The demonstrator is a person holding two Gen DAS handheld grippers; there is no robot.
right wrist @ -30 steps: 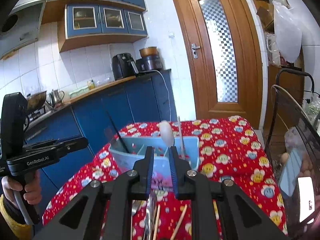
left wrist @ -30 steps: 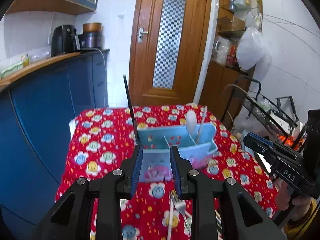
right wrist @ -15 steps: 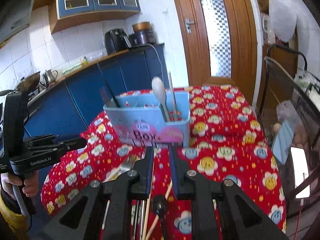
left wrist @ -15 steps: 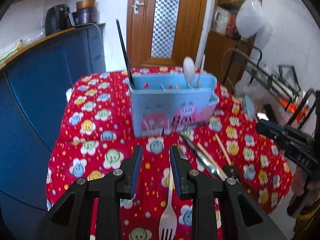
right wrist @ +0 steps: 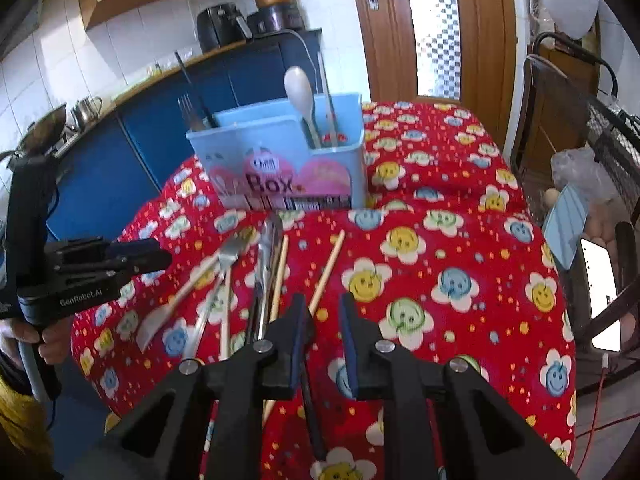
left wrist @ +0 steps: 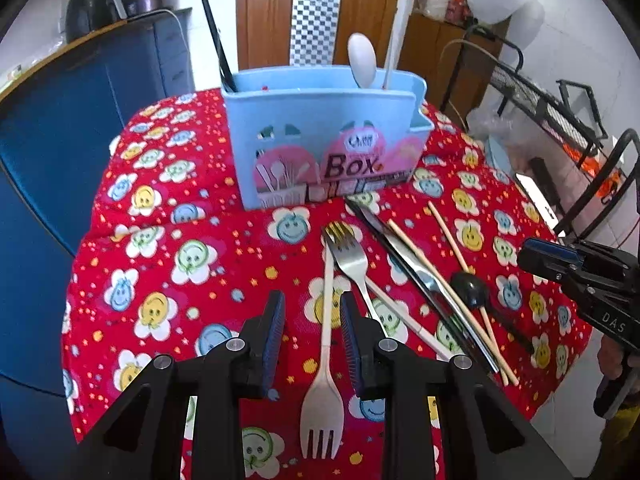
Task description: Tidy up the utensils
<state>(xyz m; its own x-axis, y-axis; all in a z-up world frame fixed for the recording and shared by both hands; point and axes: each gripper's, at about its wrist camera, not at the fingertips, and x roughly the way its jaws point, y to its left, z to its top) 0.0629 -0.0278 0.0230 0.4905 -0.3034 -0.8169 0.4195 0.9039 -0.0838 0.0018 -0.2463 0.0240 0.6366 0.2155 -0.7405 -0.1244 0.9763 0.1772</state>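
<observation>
A light blue utensil box [left wrist: 324, 136] stands on the red flowered tablecloth [left wrist: 168, 264], holding a white spoon [left wrist: 362, 60] and a black stick. Loose utensils lie in front of it: a white plastic fork [left wrist: 324, 380], a metal fork [left wrist: 352, 256], a knife [left wrist: 416, 272], wooden chopsticks [left wrist: 452, 240] and a black spoon [left wrist: 472, 290]. My left gripper [left wrist: 312, 320] is open, its fingers either side of the white fork's handle, above it. My right gripper [right wrist: 324, 316] is open and empty above the cloth, right of the utensil pile [right wrist: 264, 264]. The box also shows in the right wrist view [right wrist: 280, 160].
Blue kitchen cabinets [left wrist: 80, 92] stand left of the table. A wooden door [left wrist: 312, 8] is behind it. A black wire rack [left wrist: 552, 112] stands to the right. A phone [right wrist: 600, 292] lies past the table's right edge.
Both grippers have tilted down and drawn back from the box toward the near edge of the table. The loose utensils have come into view beneath them. Both stay open.
</observation>
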